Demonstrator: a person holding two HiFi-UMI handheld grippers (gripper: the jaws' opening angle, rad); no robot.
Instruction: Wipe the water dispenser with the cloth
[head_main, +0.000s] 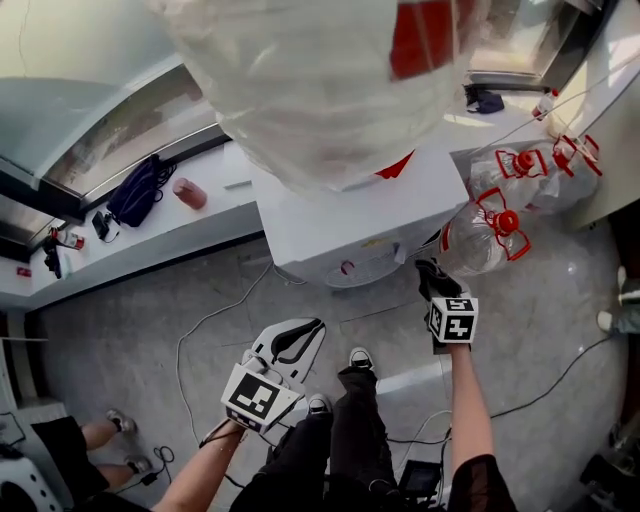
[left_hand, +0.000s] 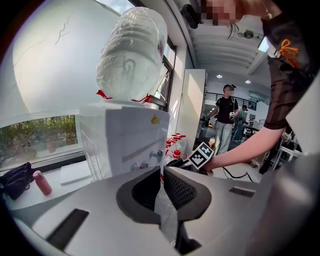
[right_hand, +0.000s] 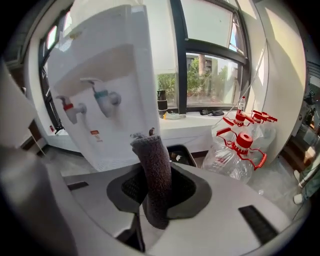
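Your right gripper is clamped on the dark cloth. The cloth stands rolled lengthwise along the jaws, its free end pointing at the water dispenser's front, off the front right corner. Your left gripper is nearly closed and holds nothing.
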